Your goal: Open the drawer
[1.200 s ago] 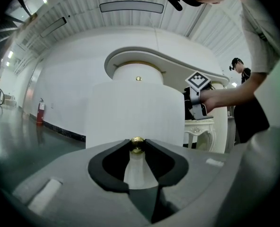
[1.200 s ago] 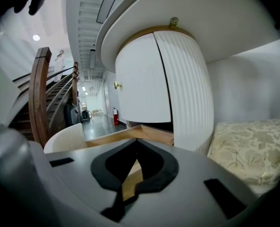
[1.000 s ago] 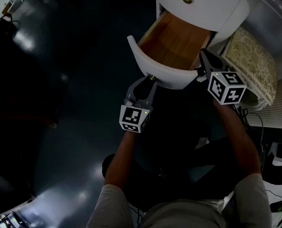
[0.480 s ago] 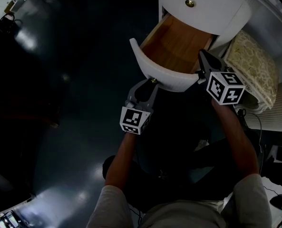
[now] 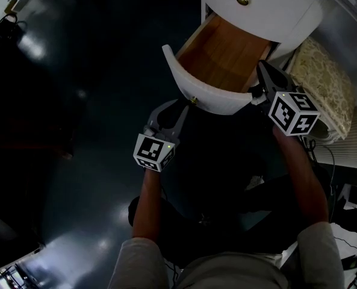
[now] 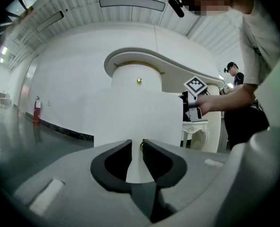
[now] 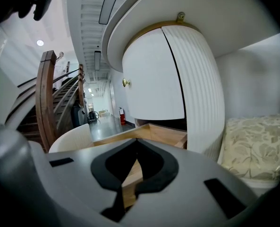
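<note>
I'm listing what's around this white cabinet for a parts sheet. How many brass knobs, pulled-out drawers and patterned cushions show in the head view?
Brass knobs: 2 (upper knob, lower knob)
Pulled-out drawer: 1
Patterned cushion: 1
Total: 4

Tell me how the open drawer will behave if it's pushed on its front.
The drawer looks stiff, with a wooden box and a thick curved front. Nothing shows inside, so it is probably light and should slide easily. Its knob is small and round, so it is likely a slippery hold.
</note>
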### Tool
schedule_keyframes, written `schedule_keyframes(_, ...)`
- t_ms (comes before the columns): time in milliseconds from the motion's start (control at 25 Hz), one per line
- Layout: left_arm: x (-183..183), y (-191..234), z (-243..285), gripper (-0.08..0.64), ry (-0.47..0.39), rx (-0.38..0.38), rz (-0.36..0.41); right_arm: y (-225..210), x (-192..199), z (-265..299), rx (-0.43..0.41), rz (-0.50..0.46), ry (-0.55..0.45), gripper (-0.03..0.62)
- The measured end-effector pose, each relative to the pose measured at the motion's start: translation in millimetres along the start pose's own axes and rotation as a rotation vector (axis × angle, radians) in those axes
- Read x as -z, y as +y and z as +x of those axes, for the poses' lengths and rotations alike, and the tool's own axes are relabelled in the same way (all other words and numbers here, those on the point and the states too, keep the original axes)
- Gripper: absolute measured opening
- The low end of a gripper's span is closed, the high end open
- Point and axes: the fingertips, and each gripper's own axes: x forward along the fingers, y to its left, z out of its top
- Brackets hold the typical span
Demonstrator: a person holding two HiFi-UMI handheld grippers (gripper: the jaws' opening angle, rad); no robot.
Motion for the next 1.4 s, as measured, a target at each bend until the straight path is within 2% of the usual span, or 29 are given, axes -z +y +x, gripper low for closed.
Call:
schedule_keyframes(120, -16, 11, -2, 0.049, -0.037, -0.023, -0.012, 9, -4, 1, -0.009, -0.08, -0.002, 0.015)
schedule_keyframes(320, -25, 5, 11, 0.011, -0.009, 0.005, 0.028, 20, -2, 2, -0.04, -0.209, 0.012, 0.015)
schedule_keyframes(480, -25, 2, 25, 0.011, 0.0, 0.025, 0.018, 28, -5, 9, -0.066, -0.434, 0.036, 0.015)
schedule_keyframes(560, -31, -1, 31, 0.011, 0.007, 0.025, 0.029, 31, -16, 10, -0.082, -0.478, 0.026, 0.015)
schedule_keyframes(680, -45, -9, 32, 0.011, 0.053, -0.004, 0.032, 32, -34, 8, -0.116, -0.449, 0.045, 0.015)
schedule_keyframes(800, -52, -5, 40, 0.011, 0.11, -0.1, -0.004, 33, -48, 14, -0.126, -0.385, 0.068, 0.015)
schedule_keyframes(920, -46, 4, 46, 0.011, 0.202, -0.192, 0.043, 39, -30, 22, -0.129, -0.348, 0.093, 0.015)
schedule_keyframes(1040, -57, -6, 33, 0.011, 0.236, -0.215, 0.018, 37, -11, -1, -0.126, -0.274, 0.103, 0.015)
schedule_keyframes(1120, -86, -20, 19, 0.011, 0.254, -0.206, 0.002, 29, -14, -29, -0.108, -0.196, 0.139, 0.014)
schedule_keyframes(1240, -143, -32, 10, 0.011, 0.302, -0.186, 0.019, 24, -37, -55, -0.084, -0.096, 0.224, 0.015)
schedule_keyframes(1400, -216, -43, 7, 0.011, 0.333, -0.162, 0.057, 44, -78, -74, -0.079, 0.007, 0.271, 0.014)
